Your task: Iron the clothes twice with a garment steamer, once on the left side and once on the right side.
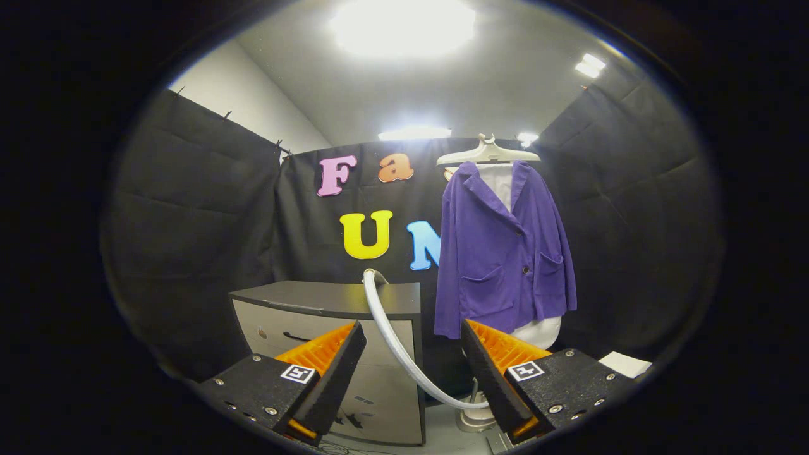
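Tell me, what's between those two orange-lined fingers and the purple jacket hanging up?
In the gripper view, the open gripper holds nothing. A grey steamer hose curves through the gap, down from the grey cabinet toward the floor. The purple jacket hangs beyond.

Your gripper is wide open. The hose curves across the gap, and the cabinet blocks the left. The jacket hangs beyond.

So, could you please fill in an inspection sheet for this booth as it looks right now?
Surface: grey drawer cabinet, dark top bare.
Job's things: purple buttoned jacket over a white garment on a pale hanger; steamer's grey ribbed hose curves to a pale base.
Clutter: white sheet beyond the right finger.
Grippers: black-and-orange gripper open, holding nothing.
Cables: thin wires on the floor.
Surroundings: black cloth walls, ceiling lights on.
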The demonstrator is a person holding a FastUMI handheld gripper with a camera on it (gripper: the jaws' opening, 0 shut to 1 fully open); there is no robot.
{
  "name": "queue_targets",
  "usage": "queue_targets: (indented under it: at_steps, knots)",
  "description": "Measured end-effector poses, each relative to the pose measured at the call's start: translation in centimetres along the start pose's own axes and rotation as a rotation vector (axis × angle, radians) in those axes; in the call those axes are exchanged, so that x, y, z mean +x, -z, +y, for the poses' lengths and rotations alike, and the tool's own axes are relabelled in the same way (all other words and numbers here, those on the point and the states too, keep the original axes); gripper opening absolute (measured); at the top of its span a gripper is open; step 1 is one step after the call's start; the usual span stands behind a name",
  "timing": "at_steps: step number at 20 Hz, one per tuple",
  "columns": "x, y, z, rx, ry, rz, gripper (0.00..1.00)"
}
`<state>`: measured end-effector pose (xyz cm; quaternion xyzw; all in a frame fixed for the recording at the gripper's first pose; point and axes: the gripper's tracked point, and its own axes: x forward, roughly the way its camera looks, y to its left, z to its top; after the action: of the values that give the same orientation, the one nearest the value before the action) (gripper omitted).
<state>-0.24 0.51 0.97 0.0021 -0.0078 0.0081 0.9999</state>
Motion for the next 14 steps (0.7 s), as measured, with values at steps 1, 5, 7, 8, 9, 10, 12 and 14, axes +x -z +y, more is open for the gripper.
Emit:
queue_targets:
  at_steps: [1, 5, 7, 8, 9, 10, 12, 14]
  knots:
    - [-0.1, -0.1, 0.0, -0.001, -0.001, -0.003, 0.94]
    - [-0.5, -0.4, 0.5, 0.001, -0.01, -0.007, 0.94]
    - [-0.5, -0.8, 0.8, 0.0, -0.018, -0.01, 0.94]
    - [-0.3, -1.1, 1.0, -0.001, -0.025, -0.009, 0.94]
    - [-0.1, -1.5, 1.4, -0.002, -0.034, -0.012, 0.94]
    - [0.2, -2.1, 1.6, -0.004, -0.043, -0.014, 0.94]
    - [1.1, -3.0, 2.1, 0.001, -0.061, -0.015, 0.94]
    - [2.3, -4.2, 3.1, 0.011, -0.094, -0.012, 0.94]
